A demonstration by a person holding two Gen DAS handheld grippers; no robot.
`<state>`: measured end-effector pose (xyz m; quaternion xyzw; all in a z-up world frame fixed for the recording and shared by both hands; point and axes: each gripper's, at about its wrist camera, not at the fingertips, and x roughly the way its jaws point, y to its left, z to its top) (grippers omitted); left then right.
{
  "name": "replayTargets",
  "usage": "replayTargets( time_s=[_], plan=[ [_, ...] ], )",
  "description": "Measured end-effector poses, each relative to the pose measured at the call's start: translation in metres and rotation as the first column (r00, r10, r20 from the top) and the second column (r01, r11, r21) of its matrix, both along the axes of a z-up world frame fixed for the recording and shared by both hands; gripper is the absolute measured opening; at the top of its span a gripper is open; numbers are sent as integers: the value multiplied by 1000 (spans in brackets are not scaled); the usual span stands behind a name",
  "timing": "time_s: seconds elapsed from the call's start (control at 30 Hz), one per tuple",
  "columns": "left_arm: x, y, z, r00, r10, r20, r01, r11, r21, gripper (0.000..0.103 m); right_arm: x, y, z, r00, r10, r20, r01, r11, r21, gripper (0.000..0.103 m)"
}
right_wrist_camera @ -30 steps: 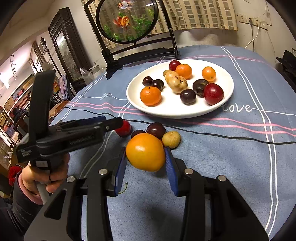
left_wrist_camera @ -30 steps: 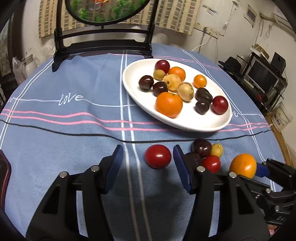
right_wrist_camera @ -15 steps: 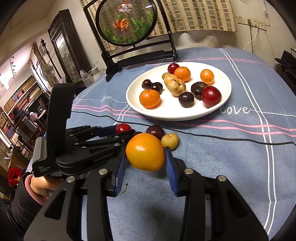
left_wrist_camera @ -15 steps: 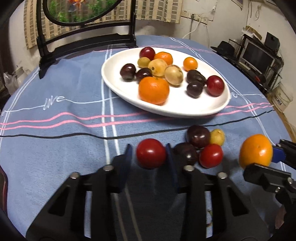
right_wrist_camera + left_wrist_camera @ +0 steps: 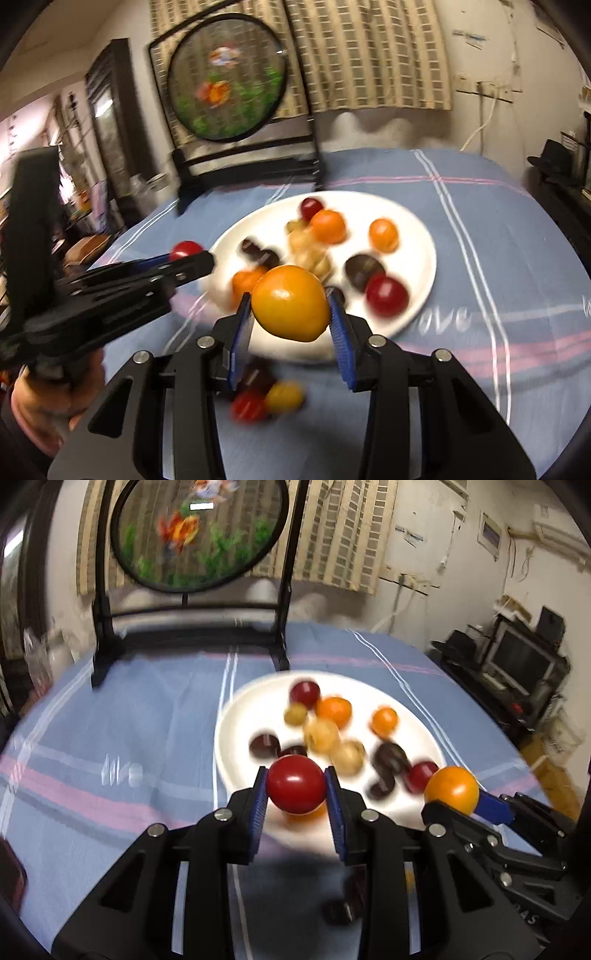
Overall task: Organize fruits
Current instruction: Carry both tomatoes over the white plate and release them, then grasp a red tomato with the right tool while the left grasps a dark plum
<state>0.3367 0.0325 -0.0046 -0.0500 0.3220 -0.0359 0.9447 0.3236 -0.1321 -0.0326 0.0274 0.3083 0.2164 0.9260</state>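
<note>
My left gripper [image 5: 296, 792] is shut on a red tomato [image 5: 295, 788] and holds it in the air just before the near rim of the white plate [image 5: 236, 746]. My right gripper [image 5: 291, 314] is shut on an orange [image 5: 291, 308], lifted over the plate's [image 5: 413, 236] near edge. The plate carries several fruits: oranges, dark plums, red and yellow ones. In the left wrist view the orange [image 5: 451, 789] shows at the right in the other gripper. In the right wrist view the red tomato [image 5: 185, 249] shows at the left. Both views are blurred.
A few small fruits [image 5: 267, 397] lie on the blue striped tablecloth [image 5: 498, 258] under the right gripper. A round fish picture on a black stand [image 5: 195, 535] rises at the table's far edge. A person's hand [image 5: 48, 398] grips the left tool.
The left jaws closed on the red tomato and lifted it off the cloth toward the plate. The right gripper carried the orange up and forward to the plate's near edge.
</note>
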Motion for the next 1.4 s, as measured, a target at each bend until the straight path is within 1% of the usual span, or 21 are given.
replayTargets(
  time_s=[0.07,0.1,0.17,0.2,0.23,0.27,0.3,0.33,0.43,0.5,0.57,0.7,0.77,0.83,0.93,0.97,1.07,1.17,1.37,1.4],
  plan=[
    [20,0,-5,1000,11,-29,-12,1000,-20,31,27,-1,-7,999,-26,-20,26,1000,-10,41],
    [32,3,-9,998,16,-58,-19,999,-48,31,38,-1,-10,999,-29,-35,29,999,-12,41],
    [42,6,-12,997,25,-77,-30,998,-60,32,48,-1,-14,999,-26,-36,25,1000,-18,41],
    [44,7,-13,996,45,-79,-49,997,-52,42,51,2,-15,999,-17,-28,16,999,-33,44],
    [44,9,-12,995,61,-78,-65,997,-50,58,52,5,-15,1000,-7,-23,6,999,-47,46],
    [41,11,-10,995,74,-69,-78,995,-55,86,49,6,-14,1000,-5,-16,4,999,-53,47],
    [35,13,-5,995,87,-46,-90,994,-64,90,46,6,-12,1000,-6,-10,5,998,-57,49],
    [26,15,1,995,96,-20,-97,993,-71,90,43,6,-10,1000,-2,-8,2,998,-58,50],
    [2,20,10,995,97,-16,-98,993,-71,95,26,3,1,1000,29,1,-29,998,-52,55],
    [-14,23,9,995,103,-15,-104,992,-67,98,7,1,3,997,71,-7,-72,996,-55,55],
    [-33,24,0,995,101,-17,-102,994,-38,99,-9,0,1,994,108,-8,-109,992,-70,55],
    [-54,29,-18,987,147,-58,-146,989,25,98,-39,-7,-13,983,173,-68,-178,981,-77,55],
    [-59,30,-19,987,149,-58,-148,989,27,98,-51,-6,-20,979,182,-96,-190,978,-85,55],
    [-61,31,-15,987,152,-45,-151,988,27,98,-58,-2,-27,966,219,-139,-231,970,-77,53],
    [-63,31,-12,986,162,-25,-161,986,48,99,-62,10,-33,950,254,-182,-273,958,-84,47],
    [-63,31,-11,986,164,-25,-163,985,53,99,-63,13,-36,946,260,-195,-282,955,-92,43],
    [-64,30,-10,987,158,-24,-157,987,43,99,-59,14,-41,941,253,-225,-277,957,-82,43],
    [-66,30,-7,987,158,-13,-157,987,44,99,-53,11,-46,933,247,-262,-266,963,-40,42],
    [-66,33,-6,987,159,-15,-158,987,31,99,-44,15,-50,930,232,-284,-245,969,-13,42],
    [-66,33,-6,987,158,-15,-158,987,28,99,-42,16,-51,928,234,-291,-246,969,-5,41]
  ],
)
